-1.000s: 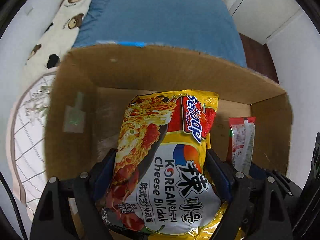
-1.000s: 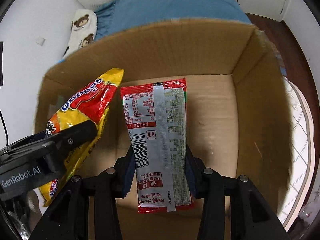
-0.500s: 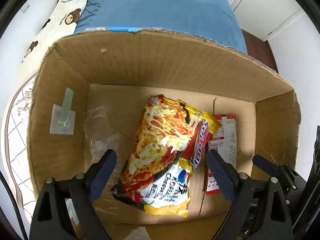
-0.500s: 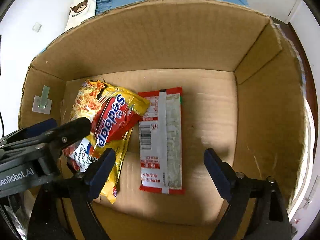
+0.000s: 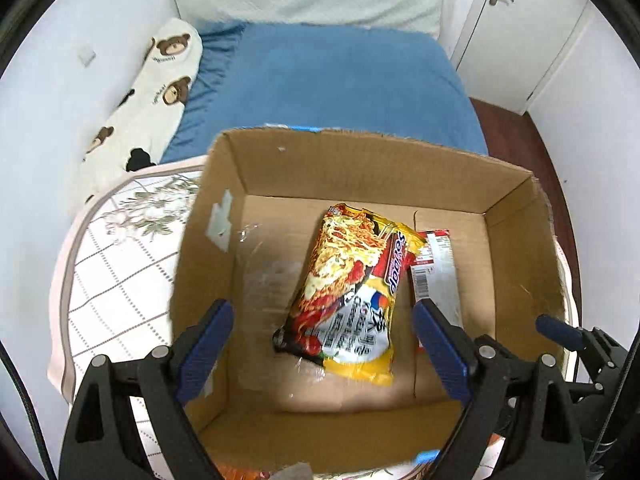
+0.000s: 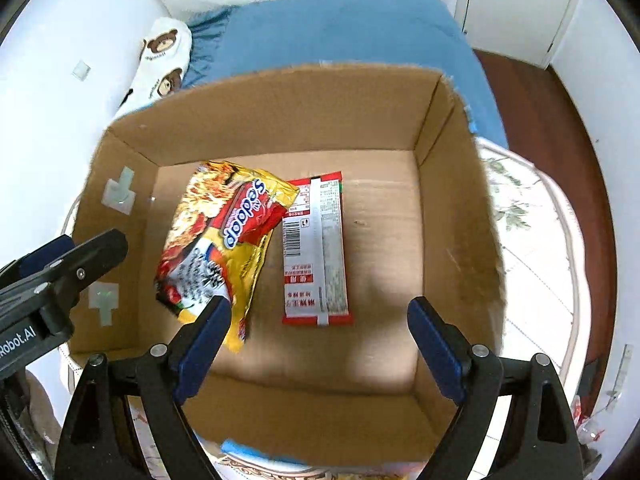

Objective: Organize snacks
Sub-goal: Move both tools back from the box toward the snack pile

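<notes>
Claws: your left gripper (image 5: 322, 334) and right gripper (image 6: 318, 334) have just been opening; both gape wide, nothing between the jaws.
Yellow plastic noodle packet (image 5: 350, 292): frame centre, flat on the brown cardboard box (image 5: 360, 168) floor.
Red-and-silver foil sachet (image 6: 316, 248): just beside it, its corner under the packet's edge.
</notes>
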`<state>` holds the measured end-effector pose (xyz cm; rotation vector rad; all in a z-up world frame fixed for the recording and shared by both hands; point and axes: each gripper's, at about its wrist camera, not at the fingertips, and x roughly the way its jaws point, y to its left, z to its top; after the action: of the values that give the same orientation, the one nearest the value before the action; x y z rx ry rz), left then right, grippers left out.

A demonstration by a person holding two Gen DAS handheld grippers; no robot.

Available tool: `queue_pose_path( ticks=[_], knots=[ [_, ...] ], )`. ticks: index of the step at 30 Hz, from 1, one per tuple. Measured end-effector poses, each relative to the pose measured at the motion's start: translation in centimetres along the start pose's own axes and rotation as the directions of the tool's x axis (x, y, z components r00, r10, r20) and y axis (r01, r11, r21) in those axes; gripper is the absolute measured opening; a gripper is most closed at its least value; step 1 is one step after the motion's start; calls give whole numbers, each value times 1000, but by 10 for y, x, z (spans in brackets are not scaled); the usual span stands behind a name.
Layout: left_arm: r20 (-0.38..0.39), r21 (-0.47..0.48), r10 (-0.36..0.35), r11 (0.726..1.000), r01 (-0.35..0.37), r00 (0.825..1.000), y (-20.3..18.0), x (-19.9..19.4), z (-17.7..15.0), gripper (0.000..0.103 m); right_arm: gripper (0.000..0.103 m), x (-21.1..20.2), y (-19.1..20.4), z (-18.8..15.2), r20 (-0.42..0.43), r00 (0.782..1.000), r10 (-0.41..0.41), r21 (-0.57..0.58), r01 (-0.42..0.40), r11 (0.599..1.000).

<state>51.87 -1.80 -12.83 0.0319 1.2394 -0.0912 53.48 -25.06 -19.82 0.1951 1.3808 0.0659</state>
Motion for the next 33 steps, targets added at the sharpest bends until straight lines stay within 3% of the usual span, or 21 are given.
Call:
queue_pose_path(
  ticks=[12,21,24,28,33],
  knots=[
    [120,16,-18,1000,16,993,0,-69,-38,92,92,-93,7,-52,150,989,1,-17,2,1000],
    [142,-2,-22,1000,23,990,14,-97,-78,92,92,-124,10,-96,180,983,38,15,-41,999],
    [101,7,-19,1000,18,995,19,-89,-100,92,92,-118,5,-118,154,987,47,37,-54,998],
    [-18,13,-2,1000,2,1000,34,-57,-144,92,92,-95,-8,-151,83,995,61,93,-69,993],
    [-210,86,42,996,-24,977,48,4,-216,92,92,-55,-26,-199,-26,998,52,148,-48,988]
  ],
)
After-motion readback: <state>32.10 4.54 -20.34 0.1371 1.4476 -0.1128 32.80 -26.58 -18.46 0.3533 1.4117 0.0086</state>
